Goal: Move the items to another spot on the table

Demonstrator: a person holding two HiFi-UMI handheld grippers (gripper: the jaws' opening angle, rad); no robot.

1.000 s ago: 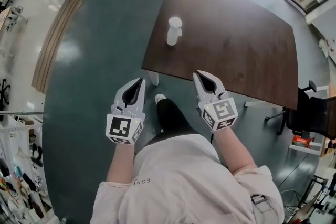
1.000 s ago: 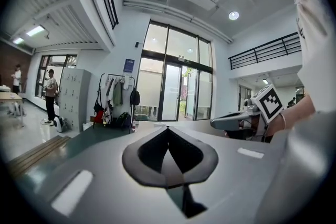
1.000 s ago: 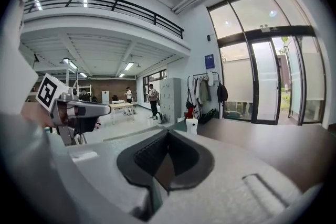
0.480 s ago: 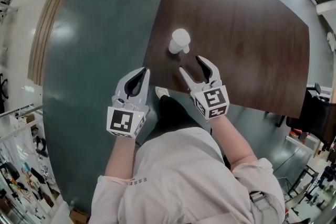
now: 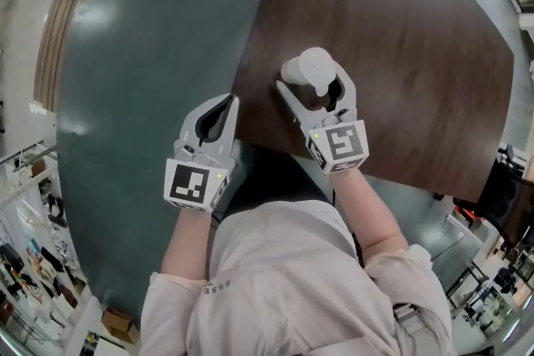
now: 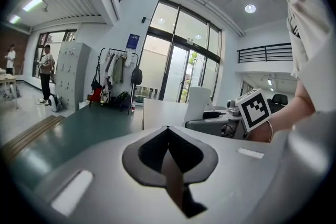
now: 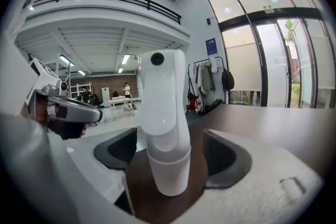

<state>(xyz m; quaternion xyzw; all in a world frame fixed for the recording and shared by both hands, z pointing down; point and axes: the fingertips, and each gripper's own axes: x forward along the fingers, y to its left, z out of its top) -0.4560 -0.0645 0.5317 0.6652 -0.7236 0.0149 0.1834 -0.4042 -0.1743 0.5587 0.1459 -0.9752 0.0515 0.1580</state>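
Here, upright on the dark brown table (image 5: 400, 54), close to its near corner: a white spray bottle (image 7: 164, 123). Sits squarely between the jaws of the right gripper (image 5: 313, 87), nozzle head rising above them. Flanked by one jaw on each side, both opening wide, with pads clear of the plastic and nothing gripped. Further left, off the table edge and over the green floor (image 5: 142, 54): the left gripper (image 5: 225, 104), pinched fully together, tips meeting, holding nothing. Behind both, bare forearms and the light shirt (image 5: 284, 279) of the person.
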